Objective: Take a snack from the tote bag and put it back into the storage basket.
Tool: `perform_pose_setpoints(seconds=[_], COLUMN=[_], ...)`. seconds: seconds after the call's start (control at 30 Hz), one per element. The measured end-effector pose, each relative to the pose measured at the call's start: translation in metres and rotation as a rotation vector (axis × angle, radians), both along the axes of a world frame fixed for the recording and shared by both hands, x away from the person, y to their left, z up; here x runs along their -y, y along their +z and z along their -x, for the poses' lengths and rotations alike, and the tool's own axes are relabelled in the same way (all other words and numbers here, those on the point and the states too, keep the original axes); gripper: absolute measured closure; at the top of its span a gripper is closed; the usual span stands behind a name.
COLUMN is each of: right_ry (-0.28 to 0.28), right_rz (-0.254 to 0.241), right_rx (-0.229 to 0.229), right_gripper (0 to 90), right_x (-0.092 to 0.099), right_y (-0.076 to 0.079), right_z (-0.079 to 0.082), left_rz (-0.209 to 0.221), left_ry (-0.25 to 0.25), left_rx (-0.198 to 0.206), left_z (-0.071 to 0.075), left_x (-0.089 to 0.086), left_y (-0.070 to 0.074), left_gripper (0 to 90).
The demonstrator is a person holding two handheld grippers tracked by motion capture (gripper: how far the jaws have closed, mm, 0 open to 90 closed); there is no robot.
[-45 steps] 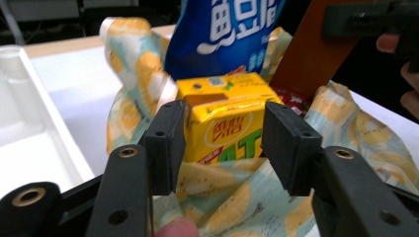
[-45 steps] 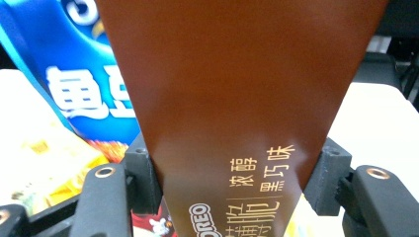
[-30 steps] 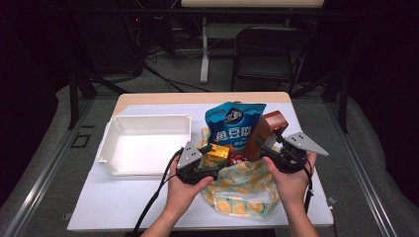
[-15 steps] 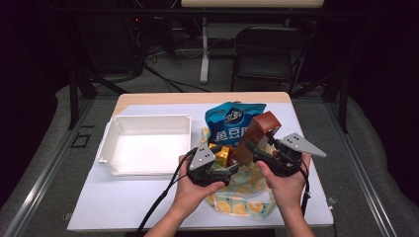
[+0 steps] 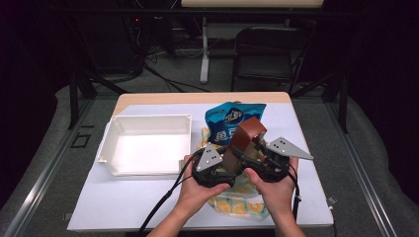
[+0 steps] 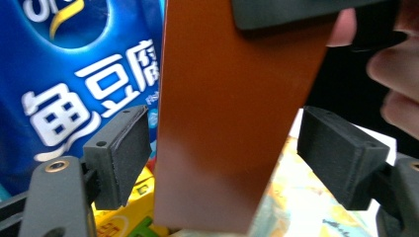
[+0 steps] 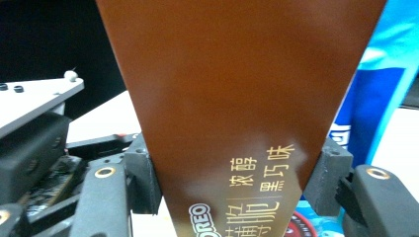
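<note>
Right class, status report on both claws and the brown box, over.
Right claw shut on brown box. Left claw open around it. Blue bag close behind.

A glossy brown box (image 7: 237, 98) carries gold lettering near its lower end. Behind it stands a bright blue snack bag (image 5: 231, 121) printed with large white characters and a yellow swirl by its logo. Under the hands lies a pale wrapper (image 5: 242, 205) patterned with orange and yellow shapes. The tray (image 5: 111, 148) is plain white, on a white table (image 5: 123, 207) with a light wood far edge.
</note>
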State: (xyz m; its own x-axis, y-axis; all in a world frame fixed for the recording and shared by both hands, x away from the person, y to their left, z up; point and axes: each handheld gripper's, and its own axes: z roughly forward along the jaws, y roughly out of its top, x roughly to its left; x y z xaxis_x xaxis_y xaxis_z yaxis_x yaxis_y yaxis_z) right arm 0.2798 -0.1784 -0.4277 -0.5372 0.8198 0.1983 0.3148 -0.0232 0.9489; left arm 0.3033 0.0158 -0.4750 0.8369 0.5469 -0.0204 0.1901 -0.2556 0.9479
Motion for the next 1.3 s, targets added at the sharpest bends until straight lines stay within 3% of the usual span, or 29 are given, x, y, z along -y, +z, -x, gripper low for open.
perform_pose_setpoints(seconds=[0.27,0.37,0.47,0.57,0.67,0.83,1.03,1.23,1.3], right_ry=[0.033,0.039,0.037,0.053,0.077,0.088,0.076,0.033,0.023], right_rz=[0.005,0.013,0.016,0.010,0.020,0.011,0.023,0.052,0.064], right_rx=[-0.010,-0.011,-0.009,0.008,0.034,0.071,0.110,0.090,0.085], right_gripper=[37.2,37.2,36.3,32.7,20.9,16.3,16.1,16.2,16.4], right_x=[-0.013,-0.014,-0.015,-0.015,-0.013,-0.004,0.005,0.019,0.023], right_y=[-0.001,-0.002,-0.003,-0.004,-0.001,0.003,0.004,-0.010,-0.016], right_z=[0.005,0.006,0.007,0.007,0.009,0.014,0.021,0.018,0.018], left_rz=[-0.024,-0.010,-0.035,-0.032,0.009,0.007,0.024,0.041,0.039], left_ry=[0.013,0.028,0.047,0.048,0.040,0.072,0.065,0.061,0.084], left_rx=[0.011,0.002,0.021,0.011,-0.053,-0.043,-0.039,-0.049,-0.043], left_z=[0.001,0.001,0.005,0.005,-0.001,-0.001,0.005,0.007,0.008], left_x=[0.001,-0.002,0.000,-0.003,-0.011,-0.021,-0.033,-0.048,-0.053], left_y=[-0.002,-0.004,-0.003,-0.001,0.000,0.004,0.007,0.007,0.006], left_gripper=[30.1,38.8,42.7,43.8,44.2,44.3,44.4,44.3,44.3])
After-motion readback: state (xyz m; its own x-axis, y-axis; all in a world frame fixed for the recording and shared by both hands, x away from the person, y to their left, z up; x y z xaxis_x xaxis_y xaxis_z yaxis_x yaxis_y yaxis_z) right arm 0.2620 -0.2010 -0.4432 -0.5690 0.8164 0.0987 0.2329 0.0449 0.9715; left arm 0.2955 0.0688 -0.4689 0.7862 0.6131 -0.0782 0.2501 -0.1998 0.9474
